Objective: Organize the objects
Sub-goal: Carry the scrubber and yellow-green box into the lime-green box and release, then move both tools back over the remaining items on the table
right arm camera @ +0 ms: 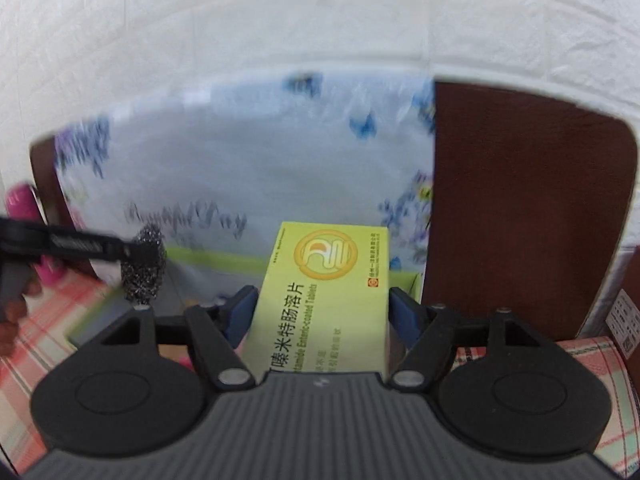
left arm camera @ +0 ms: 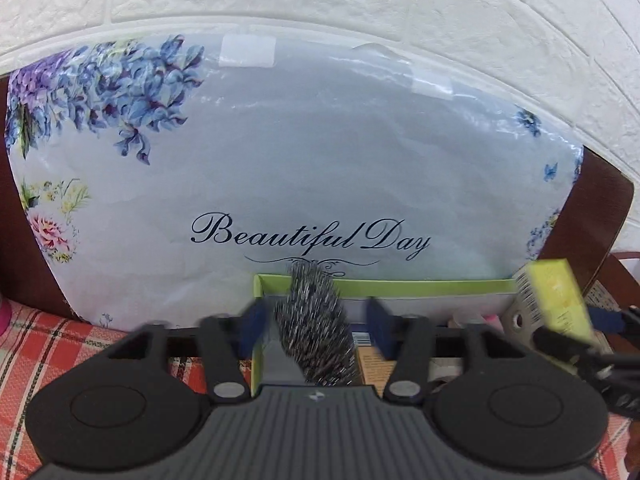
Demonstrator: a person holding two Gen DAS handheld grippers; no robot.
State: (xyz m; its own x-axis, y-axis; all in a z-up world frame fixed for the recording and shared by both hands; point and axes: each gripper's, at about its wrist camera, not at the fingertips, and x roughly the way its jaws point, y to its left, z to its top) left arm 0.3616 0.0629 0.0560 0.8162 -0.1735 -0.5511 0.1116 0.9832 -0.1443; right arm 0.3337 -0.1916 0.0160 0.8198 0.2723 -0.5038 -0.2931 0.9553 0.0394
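A steel-wool scrubber (left arm camera: pixel 314 312) stands between the jaws of my left gripper (left arm camera: pixel 317 314), over an open green-rimmed box (left arm camera: pixel 400 287). The blue pads stand apart from it on both sides, so the gripper is open. A yellow-green medicine carton (right arm camera: pixel 324 280) lies between the jaws of my right gripper (right arm camera: pixel 323 300), whose pads stand just off its sides. In the left wrist view the carton (left arm camera: pixel 560 300) shows at the far right. In the right wrist view the scrubber (right arm camera: pixel 144 264) and the left gripper's finger (right arm camera: pixel 80 246) show at the left, above the green box (right arm camera: pixel 208 258).
A grey floral package reading "Beautiful Day" (left arm camera: pixel 320 160) stands upright behind the box, against a brown panel (right arm camera: pixel 520 220) and a white brick wall (left arm camera: pixel 360 0). A red plaid cloth (left arm camera: pixel 60 340) covers the surface. A pink object (right arm camera: pixel 20 204) sits at the left. Small items lie inside the box.
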